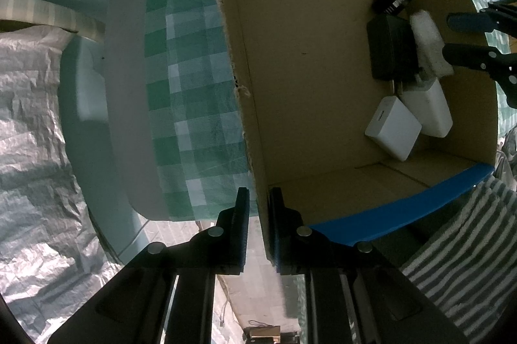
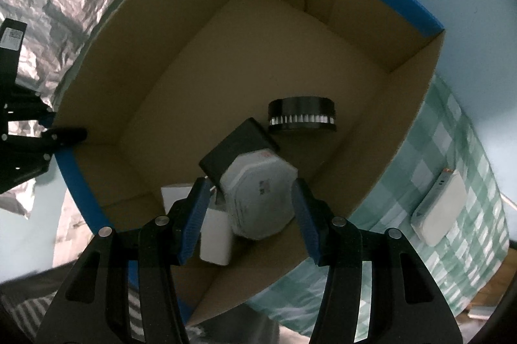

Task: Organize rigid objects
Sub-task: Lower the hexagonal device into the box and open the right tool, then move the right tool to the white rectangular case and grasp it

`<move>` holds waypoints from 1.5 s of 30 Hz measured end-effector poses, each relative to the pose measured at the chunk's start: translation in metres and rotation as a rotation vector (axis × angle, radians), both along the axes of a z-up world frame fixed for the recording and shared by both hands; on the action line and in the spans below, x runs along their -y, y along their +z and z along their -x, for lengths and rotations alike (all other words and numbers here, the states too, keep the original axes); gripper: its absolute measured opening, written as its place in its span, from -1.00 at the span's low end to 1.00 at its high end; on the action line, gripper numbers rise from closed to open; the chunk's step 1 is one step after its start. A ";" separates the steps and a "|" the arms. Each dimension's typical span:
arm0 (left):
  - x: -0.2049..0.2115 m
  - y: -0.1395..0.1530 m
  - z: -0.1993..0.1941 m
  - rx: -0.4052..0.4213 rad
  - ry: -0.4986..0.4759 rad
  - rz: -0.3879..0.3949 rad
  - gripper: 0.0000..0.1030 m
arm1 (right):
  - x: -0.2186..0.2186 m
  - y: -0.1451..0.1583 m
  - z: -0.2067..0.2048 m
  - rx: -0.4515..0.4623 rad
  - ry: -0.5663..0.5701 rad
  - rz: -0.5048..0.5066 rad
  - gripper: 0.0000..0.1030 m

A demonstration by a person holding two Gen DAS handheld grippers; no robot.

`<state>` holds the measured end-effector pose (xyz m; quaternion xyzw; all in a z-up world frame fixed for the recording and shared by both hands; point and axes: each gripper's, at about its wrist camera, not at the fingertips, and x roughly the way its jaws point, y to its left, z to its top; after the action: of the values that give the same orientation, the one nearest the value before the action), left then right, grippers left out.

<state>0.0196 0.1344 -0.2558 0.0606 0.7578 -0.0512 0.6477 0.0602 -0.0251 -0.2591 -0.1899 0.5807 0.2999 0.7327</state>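
A green-and-white checked cloth [image 1: 187, 105] covers the table, with crinkled silver sheeting [image 1: 29, 130] beside it and pale blue floor or wall beyond. On the cloth stands an open cardboard box [image 2: 181, 79] with a blue rim.

Inside the box lie five things, bunched in one corner: two white chargers [image 1: 392, 135], one black adapter [image 1: 391, 48], one black ribbed disc [image 2: 302, 113] and one white octagonal puck [image 2: 261, 198] (it shows as a pale blur in the left wrist view). A sixth item, a white power bank [image 2: 441, 208], lies outside on the cloth to the right of the box; only the right wrist view shows it.

The left tool [image 1: 258, 227] is clamped on the box's near wall, one finger inside, one outside. The right tool [image 2: 247, 218] points down into the box, its pads against the puck's sides. A striped sleeve [image 1: 465, 234] appears only in the left wrist view.
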 end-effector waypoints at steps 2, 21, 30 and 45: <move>0.000 0.001 0.000 0.000 0.000 -0.002 -0.76 | 0.001 0.001 0.000 0.005 0.006 -0.004 0.02; 0.001 0.002 0.002 0.002 0.007 -0.018 -0.76 | 0.035 0.051 0.004 0.111 -0.016 -0.039 0.27; 0.001 0.004 0.002 0.003 0.013 -0.020 -0.76 | 0.082 0.059 -0.014 0.125 -0.118 -0.027 0.33; -0.002 0.007 0.003 0.008 0.025 -0.022 -0.76 | 0.205 -0.008 -0.099 -0.076 -0.571 -0.045 0.40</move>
<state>0.0162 0.1363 -0.2491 0.0585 0.7563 -0.0344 0.6507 0.1591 -0.2299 -0.2671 0.0092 0.6309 0.1013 0.7691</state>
